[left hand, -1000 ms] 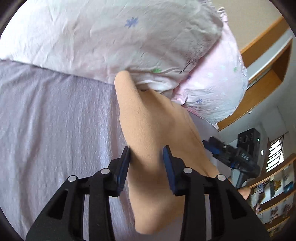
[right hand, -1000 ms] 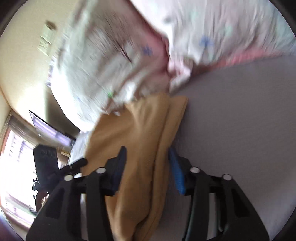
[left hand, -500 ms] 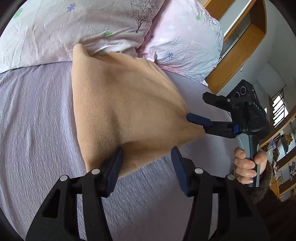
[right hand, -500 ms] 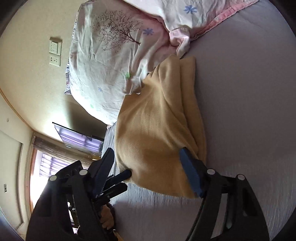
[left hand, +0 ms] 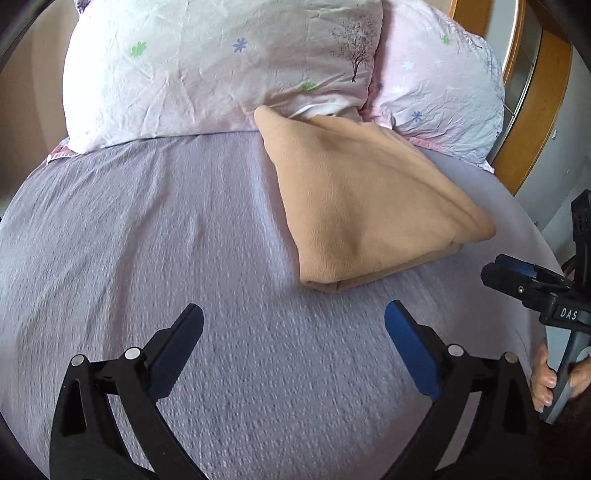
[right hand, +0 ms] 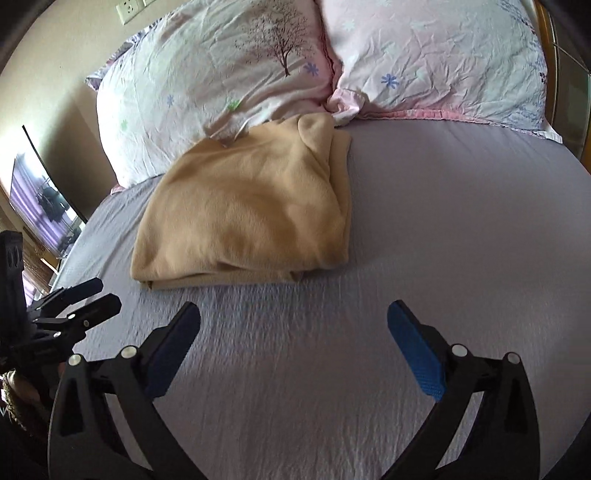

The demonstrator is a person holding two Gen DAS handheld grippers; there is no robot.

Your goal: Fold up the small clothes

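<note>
A folded tan fleece garment [left hand: 365, 206] lies on the lilac bedsheet [left hand: 155, 229], its far corner touching the pillows. It also shows in the right wrist view [right hand: 251, 214]. My left gripper [left hand: 293, 325] is open and empty, hovering over the sheet short of the garment's near edge. My right gripper [right hand: 293, 325] is open and empty, also short of the garment. The right gripper shows at the right edge of the left wrist view [left hand: 532, 284]. The left gripper shows at the left edge of the right wrist view [right hand: 74, 306].
Two floral pillows [left hand: 221, 70] [left hand: 443, 96] lie at the head of the bed. A wooden headboard [left hand: 532, 110] stands behind them at right. A television [right hand: 40, 199] stands off the bed's left side. A wall socket [right hand: 127, 11] is above the pillows.
Both grippers let go of the garment, opened wide and pulled back from it. The garment now lies folded and free on the sheet.
</note>
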